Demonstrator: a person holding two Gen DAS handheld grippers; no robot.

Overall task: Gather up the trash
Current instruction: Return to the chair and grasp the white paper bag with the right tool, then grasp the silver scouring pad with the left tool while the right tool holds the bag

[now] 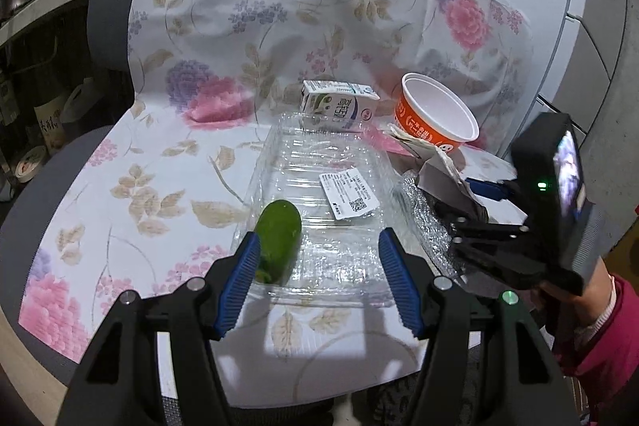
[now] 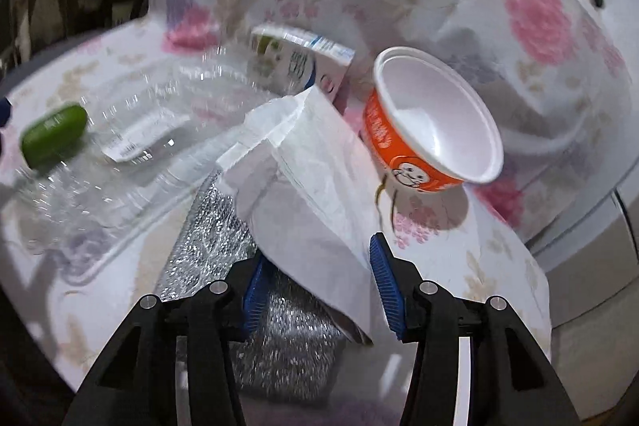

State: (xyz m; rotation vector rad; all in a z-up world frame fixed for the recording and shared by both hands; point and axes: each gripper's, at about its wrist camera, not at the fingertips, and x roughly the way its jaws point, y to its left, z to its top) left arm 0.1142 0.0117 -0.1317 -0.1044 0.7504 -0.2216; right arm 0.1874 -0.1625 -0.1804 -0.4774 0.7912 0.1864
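The clear plastic clamshell tray lies flat on the floral cloth that covers the chair seat. Its long axis runs away from my left gripper toward the chair back, with the near short edge lying between my two blue pads. A white printed label is stuck on the tray, right of centre. A green cucumber piece rests at the tray's near left corner, long axis pointing away from me and slightly right, its near end just beside my left pad.

My left gripper is spread wide, astride the tray's near edge, and grips nothing.

Behind the tray, a milk carton lies on its side, long axis running left to right. To its right, an orange paper bowl is tipped, with its white mouth facing up and toward the cameras.

Right of the tray lies a white paper bag on a silver bubble-foil pouch. The bag's long axis runs from my right gripper up toward the carton. The bag's near end sits between the right pads, which stand apart; I cannot tell whether they touch it. The right view is motion-blurred.
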